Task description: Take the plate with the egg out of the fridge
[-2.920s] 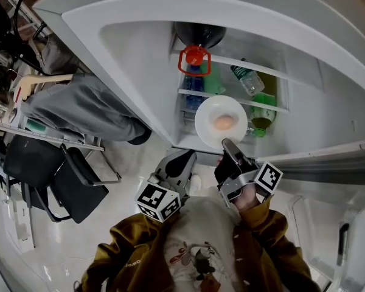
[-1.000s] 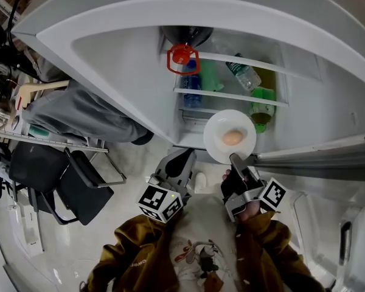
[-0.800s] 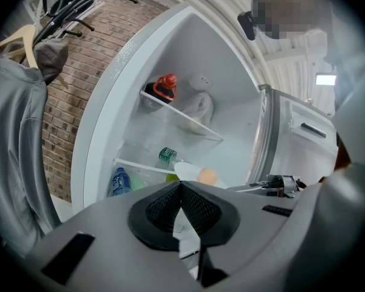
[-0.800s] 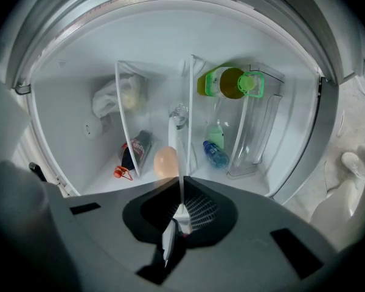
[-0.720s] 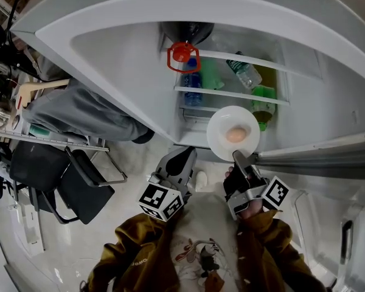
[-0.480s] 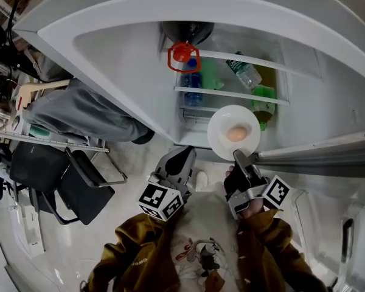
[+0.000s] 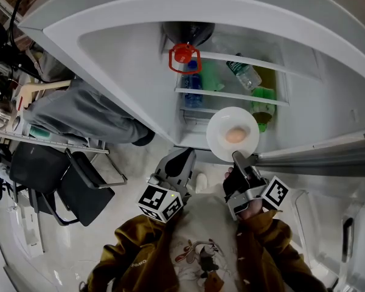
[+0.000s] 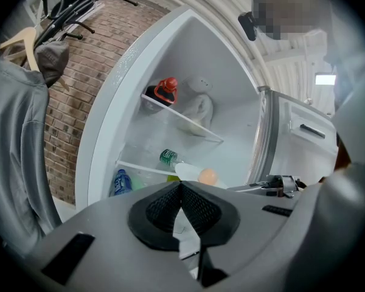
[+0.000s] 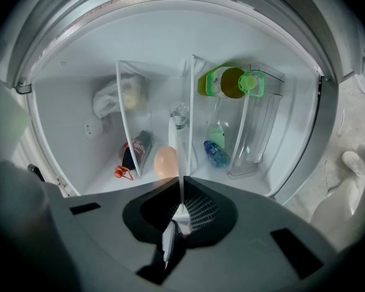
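Two tongs are mine. My left tongs are pressed together, empty, beside my right tongs. Those pinch the near rim of the plate, which sticks out ahead of them at the mouth of the fridge. I think the plate is hard, slick and breakable, and the egg could roll, so hold it level. The head view shows the plate round; the right gripper view shows only its thin edge.
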Tool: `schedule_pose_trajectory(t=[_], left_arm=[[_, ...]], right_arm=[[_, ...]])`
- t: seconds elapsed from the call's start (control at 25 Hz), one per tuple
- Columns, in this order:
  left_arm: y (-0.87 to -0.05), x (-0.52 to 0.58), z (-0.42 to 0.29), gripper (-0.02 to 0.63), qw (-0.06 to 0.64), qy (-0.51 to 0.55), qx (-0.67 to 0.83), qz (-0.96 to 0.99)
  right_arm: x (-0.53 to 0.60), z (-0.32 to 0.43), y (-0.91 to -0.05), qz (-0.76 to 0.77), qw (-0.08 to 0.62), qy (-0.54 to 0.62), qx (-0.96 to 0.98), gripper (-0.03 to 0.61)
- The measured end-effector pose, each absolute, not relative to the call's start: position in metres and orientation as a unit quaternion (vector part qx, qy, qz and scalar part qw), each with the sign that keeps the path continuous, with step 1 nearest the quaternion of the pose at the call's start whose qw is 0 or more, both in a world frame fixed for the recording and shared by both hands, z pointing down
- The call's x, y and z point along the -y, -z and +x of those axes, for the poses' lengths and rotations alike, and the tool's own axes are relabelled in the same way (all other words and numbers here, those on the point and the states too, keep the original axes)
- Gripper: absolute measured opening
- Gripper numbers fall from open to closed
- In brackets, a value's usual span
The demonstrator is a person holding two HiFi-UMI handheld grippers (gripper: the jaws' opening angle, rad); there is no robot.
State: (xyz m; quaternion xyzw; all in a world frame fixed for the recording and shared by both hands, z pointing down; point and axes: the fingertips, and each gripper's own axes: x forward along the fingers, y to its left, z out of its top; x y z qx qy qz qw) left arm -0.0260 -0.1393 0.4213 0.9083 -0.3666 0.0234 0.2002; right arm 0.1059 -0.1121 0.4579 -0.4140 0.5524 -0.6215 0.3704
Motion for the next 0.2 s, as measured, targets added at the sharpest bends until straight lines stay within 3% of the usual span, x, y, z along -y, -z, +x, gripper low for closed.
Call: schedule_pose_trajectory(t=[0.2], left_arm=[[-0.4196, 0.1365, -0.029, 0.008, 0.203, -0.024, 0.369, 0.907]], right_arm=[[0.1107, 0.1023, -0.4574, -0.412, 0.37, 0.626, -0.549, 0.021]])
